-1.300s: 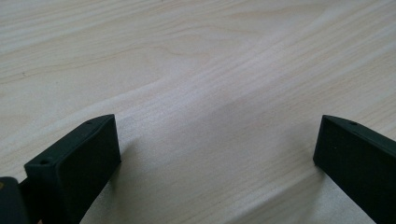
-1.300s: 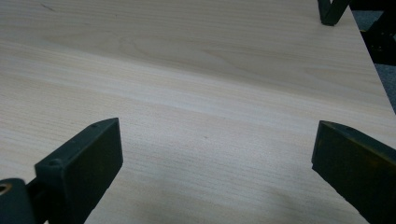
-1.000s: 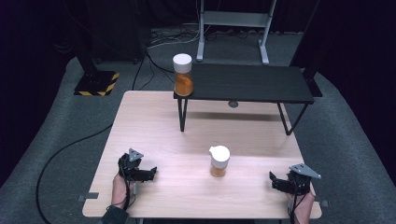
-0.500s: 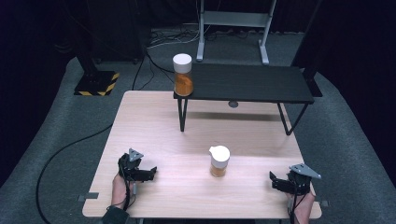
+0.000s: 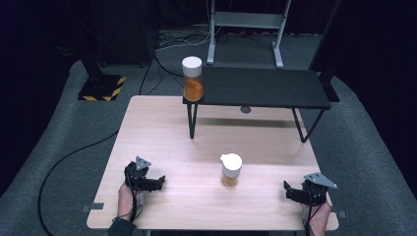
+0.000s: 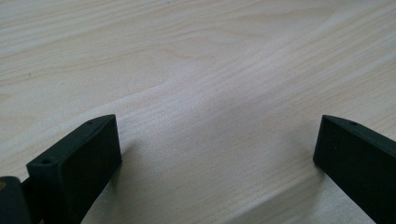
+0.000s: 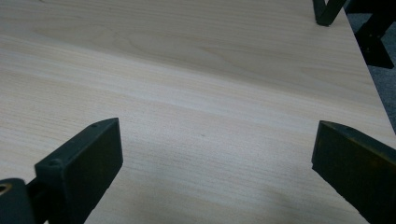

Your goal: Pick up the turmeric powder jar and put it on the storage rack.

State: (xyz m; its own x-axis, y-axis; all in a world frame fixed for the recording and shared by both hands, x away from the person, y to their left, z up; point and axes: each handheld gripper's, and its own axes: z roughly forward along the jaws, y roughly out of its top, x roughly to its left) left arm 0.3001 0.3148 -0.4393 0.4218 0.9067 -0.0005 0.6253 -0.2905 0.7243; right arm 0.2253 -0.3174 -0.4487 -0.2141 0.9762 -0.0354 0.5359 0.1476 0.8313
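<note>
Comparing frames, nothing moved: my left tongs (image 5: 158,182) and right tongs (image 5: 289,191) rest open, small jar (image 5: 230,169) untouched.

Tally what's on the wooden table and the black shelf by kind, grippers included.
Jars with white lids and orange contents: 2, one on the wooden table, one on the black shelf
Grippers: 2, left, right
Total: 4

1. The pale desk (image 5: 162,128) is evenly lit from above; the surroundings fall to near black.
2. The high view is soft and slightly grainy.
3. In both gripper views, the near fingers (image 6: 79,158) blur and cast soft shadows.
</note>
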